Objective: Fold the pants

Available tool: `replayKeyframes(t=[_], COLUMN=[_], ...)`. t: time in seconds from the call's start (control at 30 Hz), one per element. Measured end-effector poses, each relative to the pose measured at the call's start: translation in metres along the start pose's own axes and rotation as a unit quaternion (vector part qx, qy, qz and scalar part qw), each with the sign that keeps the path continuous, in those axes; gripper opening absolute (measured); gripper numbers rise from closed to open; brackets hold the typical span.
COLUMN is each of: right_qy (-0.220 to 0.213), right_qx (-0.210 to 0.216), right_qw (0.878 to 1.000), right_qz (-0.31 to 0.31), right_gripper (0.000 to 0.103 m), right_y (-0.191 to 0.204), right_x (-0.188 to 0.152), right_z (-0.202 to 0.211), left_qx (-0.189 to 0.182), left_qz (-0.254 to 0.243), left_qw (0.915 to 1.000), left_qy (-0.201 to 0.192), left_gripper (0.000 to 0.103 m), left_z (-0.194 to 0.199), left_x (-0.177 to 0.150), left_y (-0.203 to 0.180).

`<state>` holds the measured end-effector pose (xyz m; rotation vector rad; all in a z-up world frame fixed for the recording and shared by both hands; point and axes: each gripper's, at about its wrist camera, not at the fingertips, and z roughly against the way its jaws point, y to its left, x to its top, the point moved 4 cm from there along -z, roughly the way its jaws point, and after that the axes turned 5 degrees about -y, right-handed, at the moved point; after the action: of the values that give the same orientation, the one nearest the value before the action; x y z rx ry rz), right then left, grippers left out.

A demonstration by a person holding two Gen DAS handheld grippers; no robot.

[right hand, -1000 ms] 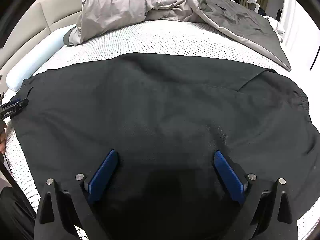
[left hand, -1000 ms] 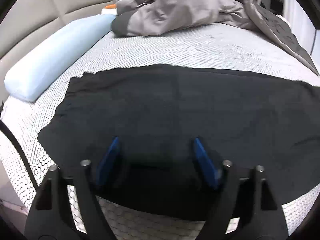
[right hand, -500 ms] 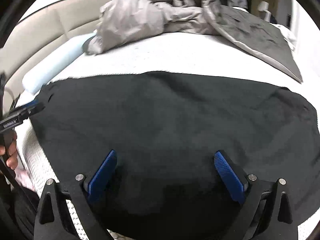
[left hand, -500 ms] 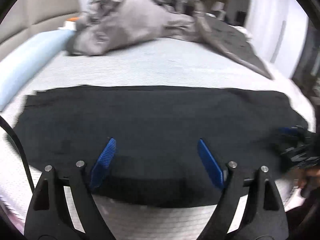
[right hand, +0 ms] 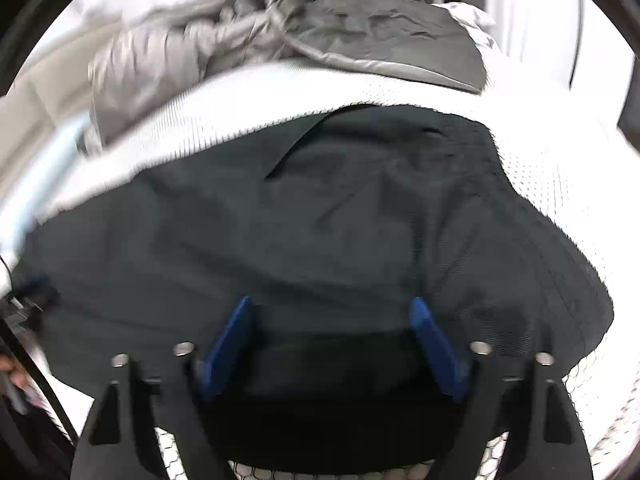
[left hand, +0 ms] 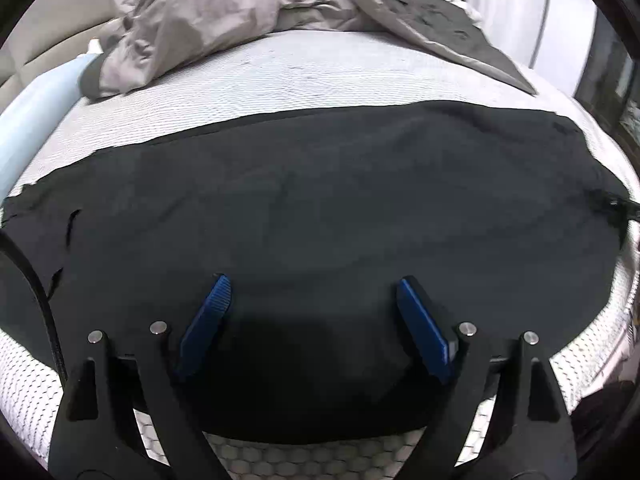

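Black pants [left hand: 320, 200] lie spread flat across the white mesh-textured mattress [left hand: 320, 68], long axis running left-right in the left wrist view, near edge close to the bed's front edge. Fabric mostly smooth, a few shallow wrinkles; the right end is bunched and puckered at the far right of that view, the left end has small jagged folds. In the right wrist view the pants [right hand: 320, 220] fill the centre with a diagonal seam or pocket slit toward the top; that frame is motion-blurred, details soft. Left gripper [left hand: 310, 300] hangs over the near middle of the pants, blue pads [left hand: 206, 320] spread wide, nothing pinched between them, only flat cloth underneath; cannot tell if the tips touch the fabric. Right gripper [right hand: 330, 320] sits over the near part of the pants too, jaws closing but pads [right hand: 226, 344] still apart, no fold of cloth caught between them, only flat fabric below. Crumpled grey duvet [left hand: 224, 12] piled at the far side of the bed, well apart from the pants, its dark flap running off to the right. Pale blue pillow [left hand: 36, 108] along the left edge, beige padded headboard [left hand: 52, 36] behind it. White honeycomb mattress cover shows under both grippers. A hand is partly visible at the lower left edge of the right wrist view, blurred.
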<state>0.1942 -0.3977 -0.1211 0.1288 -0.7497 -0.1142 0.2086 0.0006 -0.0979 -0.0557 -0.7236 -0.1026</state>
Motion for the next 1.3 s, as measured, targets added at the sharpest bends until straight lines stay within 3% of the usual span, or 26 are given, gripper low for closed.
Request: replayKeyframes(t=[0.13,0.27,0.57,0.87,1.0,1.07,1.17,1.2,1.23,1.3], right_qy=[-0.020,-0.032,0.018,0.041,0.040,0.030,0.020,0.019,0.017,0.016], right_qx=[-0.026,-0.008,0.014,0.011,-0.022,-0.087,-0.165,-0.190,-0.201,-0.174], right_qw=[0.999,0.999,0.996,0.981,0.984,0.984,0.983,0.980,0.979,0.985], right_qz=[0.008,0.015,0.082,0.190,0.174,0.153,0.073,0.055,0.038,0.008], right_gripper=[0.080,0.080,0.080,0.074,0.072,0.072,0.072,0.062,0.055,0.053], right_y=[0.012,0.041,0.126,0.185,0.152,0.120,0.050,0.032,0.018,0.005], right_x=[0.007,0.020,0.049,0.050,0.052,0.060,0.070,0.070,0.069,0.066], right_z=[0.006,0.003,-0.053,-0.087,-0.089,-0.086,-0.076,-0.074,-0.072,-0.072], left_qx=[0.006,-0.006,-0.023,-0.002,0.004,0.002,0.005,0.006,0.007,0.011], left_qz=[0.010,-0.001,0.005,-0.036,-0.030,-0.011,0.014,0.020,0.026,0.033], left_qw=[0.9999,0.9999,0.9996,0.9991,0.9990,0.9993,0.9992,0.9991,0.9989,0.9986], left_qy=[-0.003,-0.013,0.012,0.022,0.031,0.035,0.037,0.038,0.038,0.038], left_gripper=[0.084,0.084,0.084,0.081,0.080,0.080,0.080,0.080,0.080,0.080], left_z=[0.004,0.004,-0.049,-0.080,-0.091,-0.095,-0.098,-0.099,-0.099,-0.099], left_x=[0.004,0.024,0.083,0.098,0.094,0.094,0.094,0.094,0.095,0.095], left_y=[0.008,-0.004,-0.047,-0.071,-0.065,-0.054,-0.037,-0.032,-0.028,-0.021])
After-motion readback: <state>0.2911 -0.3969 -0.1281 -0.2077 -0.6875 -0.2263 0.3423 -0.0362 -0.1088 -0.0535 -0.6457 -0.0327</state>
